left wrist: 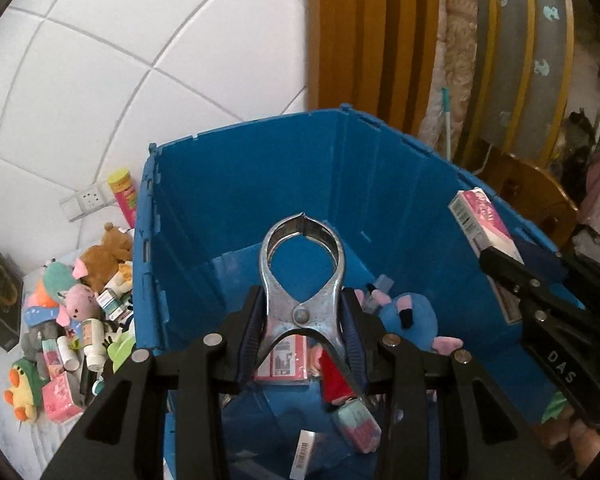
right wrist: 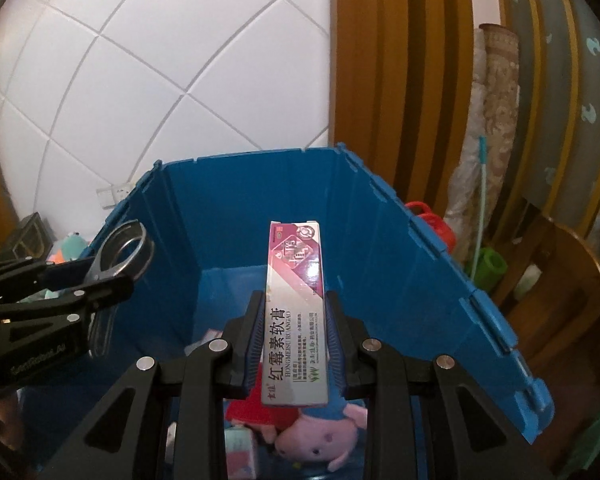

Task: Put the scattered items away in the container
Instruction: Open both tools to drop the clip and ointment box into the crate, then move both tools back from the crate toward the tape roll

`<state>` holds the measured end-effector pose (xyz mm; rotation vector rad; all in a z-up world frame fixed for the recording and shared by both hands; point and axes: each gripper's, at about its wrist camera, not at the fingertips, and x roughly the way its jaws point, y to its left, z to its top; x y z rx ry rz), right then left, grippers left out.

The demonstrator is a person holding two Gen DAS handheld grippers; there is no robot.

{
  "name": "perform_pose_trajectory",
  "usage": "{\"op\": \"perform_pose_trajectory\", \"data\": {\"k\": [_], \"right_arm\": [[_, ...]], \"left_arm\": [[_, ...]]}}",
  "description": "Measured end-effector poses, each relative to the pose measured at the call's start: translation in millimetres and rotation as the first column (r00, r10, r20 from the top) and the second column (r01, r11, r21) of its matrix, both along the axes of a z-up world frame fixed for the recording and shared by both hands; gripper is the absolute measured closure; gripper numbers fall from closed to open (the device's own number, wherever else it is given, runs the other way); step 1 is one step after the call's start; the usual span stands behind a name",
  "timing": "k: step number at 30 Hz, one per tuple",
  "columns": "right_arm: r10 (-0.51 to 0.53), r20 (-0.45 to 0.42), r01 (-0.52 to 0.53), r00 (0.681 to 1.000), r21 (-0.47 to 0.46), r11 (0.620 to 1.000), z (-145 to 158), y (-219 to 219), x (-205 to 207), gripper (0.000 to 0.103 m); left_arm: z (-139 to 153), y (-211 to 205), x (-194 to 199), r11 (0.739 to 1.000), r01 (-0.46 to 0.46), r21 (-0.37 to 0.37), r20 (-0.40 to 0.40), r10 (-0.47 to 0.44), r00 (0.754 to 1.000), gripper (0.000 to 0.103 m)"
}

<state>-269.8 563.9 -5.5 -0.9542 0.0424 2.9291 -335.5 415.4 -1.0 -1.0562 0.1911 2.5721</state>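
My left gripper (left wrist: 303, 312) is shut on a large metal clamp (left wrist: 302, 272) and holds it over the open blue crate (left wrist: 236, 184). My right gripper (right wrist: 296, 320) is shut on a pink and white ointment box (right wrist: 294, 312), also held above the crate (right wrist: 228, 216). The right gripper and its box (left wrist: 482, 222) show at the right of the left wrist view. The left gripper with the clamp (right wrist: 120, 254) shows at the left of the right wrist view. Inside the crate lie a blue plush (left wrist: 410, 318), a pink pig plush (right wrist: 320, 436) and small boxes.
A pile of scattered items lies left of the crate: a brown bear plush (left wrist: 106, 256), a yellow duck plush (left wrist: 20, 388), white bottles (left wrist: 92, 340), pink boxes (left wrist: 62, 398) and a pink tube can (left wrist: 124, 196). A white tiled wall stands behind. Wooden furniture (right wrist: 560, 280) stands right.
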Motion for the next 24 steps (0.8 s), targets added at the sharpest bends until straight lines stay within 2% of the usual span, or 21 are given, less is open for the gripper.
{"op": "perform_pose_trajectory", "data": {"k": [5, 7, 8, 9, 12, 15, 16, 17, 18, 24], "right_arm": [[-0.003, 0.017, 0.003, 1.000, -0.017, 1.000, -9, 10, -9, 0.075], [-0.002, 0.020, 0.003, 1.000, -0.022, 1.000, -11, 14, -12, 0.074], [-0.002, 0.018, 0.003, 1.000, -0.022, 1.000, -11, 15, -12, 0.074], [-0.005, 0.014, 0.005, 1.000, -0.022, 1.000, -10, 16, -12, 0.070], [-0.012, 0.000, 0.012, 1.000, -0.027, 1.000, -7, 17, -10, 0.058], [-0.011, -0.010, 0.010, 1.000, -0.023, 1.000, -3, 15, -8, 0.041], [-0.010, -0.015, 0.010, 1.000, -0.021, 1.000, -2, 14, -7, 0.029], [-0.012, -0.022, 0.011, 1.000, -0.020, 1.000, -1, 13, -5, 0.012], [-0.014, -0.030, 0.014, 0.999, -0.019, 1.000, 1, 12, -3, 0.001], [-0.011, -0.058, 0.010, 0.998, -0.019, 1.000, 7, -2, 8, 0.000]], "left_arm": [[-2, 3, 2, 1.000, -0.007, -0.024, -0.003, 0.007, 1.000, 0.063], [-2, 4, 1, 0.999, -0.018, -0.030, -0.007, 0.018, 1.000, 0.045], [-1, 4, 1, 0.999, -0.024, -0.032, -0.014, 0.023, 1.000, 0.029], [0, 3, 3, 0.999, -0.026, -0.031, -0.021, 0.026, 0.999, 0.022], [3, 0, 5, 0.999, -0.027, -0.023, -0.029, 0.026, 0.999, 0.021], [4, -2, 7, 1.000, -0.025, -0.018, -0.027, 0.024, 0.999, 0.021], [5, -3, 8, 1.000, -0.025, -0.019, -0.029, 0.024, 0.999, 0.021], [5, -4, 10, 0.999, -0.025, -0.020, -0.032, 0.024, 0.999, 0.021], [6, -6, 12, 0.999, -0.027, -0.022, -0.039, 0.026, 0.999, 0.021], [17, -32, 32, 0.999, -0.048, -0.015, -0.094, 0.047, 0.995, 0.019]]}}
